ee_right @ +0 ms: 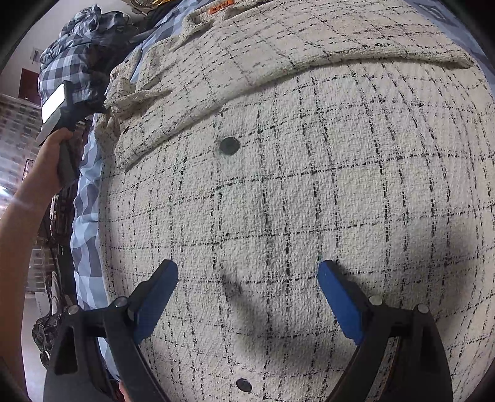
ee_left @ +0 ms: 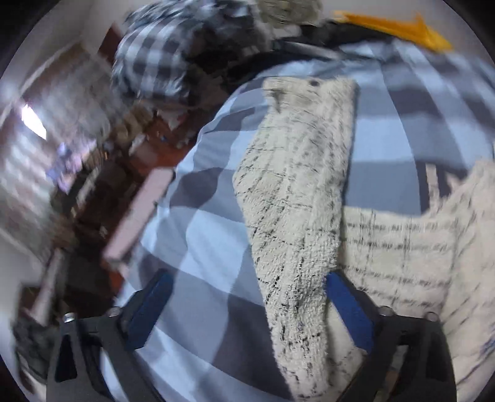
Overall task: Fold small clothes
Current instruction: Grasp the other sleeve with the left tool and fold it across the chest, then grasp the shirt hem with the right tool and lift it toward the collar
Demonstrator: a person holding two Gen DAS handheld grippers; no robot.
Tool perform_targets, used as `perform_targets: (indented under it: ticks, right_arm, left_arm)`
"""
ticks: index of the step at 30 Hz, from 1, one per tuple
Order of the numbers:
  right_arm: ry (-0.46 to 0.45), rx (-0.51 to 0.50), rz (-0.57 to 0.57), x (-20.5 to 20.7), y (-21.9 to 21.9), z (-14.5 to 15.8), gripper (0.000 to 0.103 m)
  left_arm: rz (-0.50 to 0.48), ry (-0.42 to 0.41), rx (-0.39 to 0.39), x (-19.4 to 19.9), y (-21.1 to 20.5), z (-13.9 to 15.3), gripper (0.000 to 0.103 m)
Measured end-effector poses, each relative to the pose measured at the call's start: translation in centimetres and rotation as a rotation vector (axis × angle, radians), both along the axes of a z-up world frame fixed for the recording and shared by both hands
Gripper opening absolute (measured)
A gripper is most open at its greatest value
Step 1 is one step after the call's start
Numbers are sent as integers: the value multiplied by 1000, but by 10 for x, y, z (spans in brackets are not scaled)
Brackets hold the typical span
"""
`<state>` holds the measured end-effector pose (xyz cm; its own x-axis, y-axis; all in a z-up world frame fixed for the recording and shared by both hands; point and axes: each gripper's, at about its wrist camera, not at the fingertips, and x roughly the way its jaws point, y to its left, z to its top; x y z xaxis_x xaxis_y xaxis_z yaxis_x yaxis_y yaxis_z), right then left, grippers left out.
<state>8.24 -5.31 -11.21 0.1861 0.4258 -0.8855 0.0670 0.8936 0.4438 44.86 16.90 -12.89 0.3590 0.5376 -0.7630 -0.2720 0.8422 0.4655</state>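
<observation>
The cream checked jacket (ee_right: pixel 309 173) lay spread flat on a bed covered by a blue checked sheet (ee_left: pixel 198 247), most likely so its panels and sleeves could be folded inward one at a time. It filled the space straight ahead of and beneath the right gripper (ee_right: pixel 247 272), which hung just above the cloth with its blue fingers wide apart and nothing between them; their shadow fell on the weave just ahead, so it looked poised to press or pinch the front panel.

One sleeve (ee_left: pixel 297 198) ran ahead of the left gripper (ee_left: pixel 244 281) and passed between its spread fingers. The fingers stood well apart and did not appear to pinch the cloth, though the view was blurred. I judged this gripper was placed to take the sleeve and bring it across the body. In the right wrist view, the person's left hand (ee_right: pixel 52 154) held that gripper beyond and to the left of the right gripper, at the jacket's edge.

Counted: one jacket, two grippers, three dark buttons (two (ee_right: pixel 229 145) on the front near the right gripper, one by the sleeve end), one orange neck label (ee_right: pixel 221 6). Far ahead of the left gripper sat a crumpled checked garment (ee_left: pixel 154 58) and something yellow (ee_left: pixel 399 27), perhaps waiting their turn.
</observation>
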Motion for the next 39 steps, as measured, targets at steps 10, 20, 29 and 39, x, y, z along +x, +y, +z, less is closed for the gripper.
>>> perform_targets:
  ticks: [10,20,29,39]
  right_arm:
    - [-5,2,-6,3,-3,1,90]
    - [-36,43,-35,0,-19,11,90]
    - [-123,148,-67,-3,-41,32,90]
    - [-184,176,-75,-5,-58,44,90]
  left_arm:
    - [29,-140,-318,-30,29,48,7]
    - [-471,-302,-375,-97,-85,167,6]
    - [-590,-175,-308,-207,-133,150,8]
    - [-332,-150,-497,-350,-105,157,8]
